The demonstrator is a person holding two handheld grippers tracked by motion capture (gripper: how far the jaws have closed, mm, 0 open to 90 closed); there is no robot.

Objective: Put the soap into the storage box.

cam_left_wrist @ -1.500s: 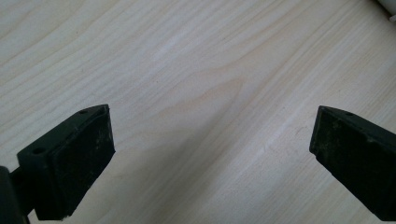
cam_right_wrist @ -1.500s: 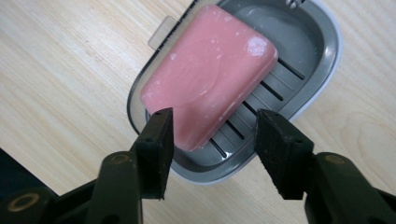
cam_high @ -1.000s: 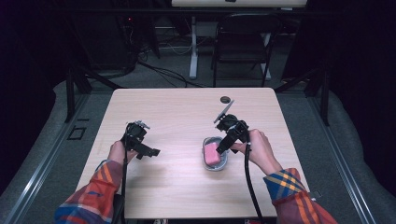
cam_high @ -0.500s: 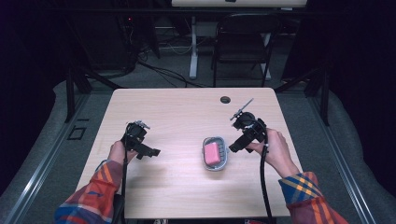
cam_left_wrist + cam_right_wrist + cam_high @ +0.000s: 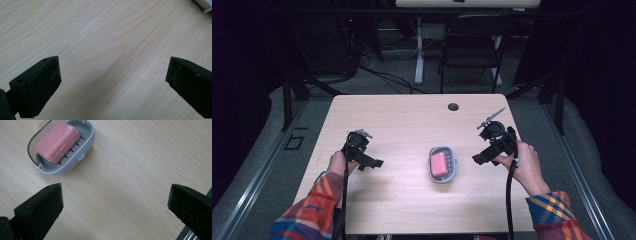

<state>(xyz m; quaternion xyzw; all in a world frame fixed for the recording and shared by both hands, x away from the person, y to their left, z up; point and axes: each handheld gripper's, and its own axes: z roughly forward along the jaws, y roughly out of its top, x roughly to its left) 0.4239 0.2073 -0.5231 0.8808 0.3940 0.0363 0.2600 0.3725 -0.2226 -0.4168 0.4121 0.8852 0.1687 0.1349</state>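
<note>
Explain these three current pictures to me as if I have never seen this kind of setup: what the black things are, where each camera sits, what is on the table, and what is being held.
A person sits at a wooden table with a hand-held two-jaw grasping tool in each hand: the left tool and the right tool. One picture comes from a fixed camera above, looking down on the table. The other two come from small cameras riding on each tool, so the two black blocks at the bottom of each are that tool's own jaws. On the table lies a grey soap dish with a pink bar of soap in it. A small round hole sits near the far edge. Both tools are open and hold nothing.
</note>
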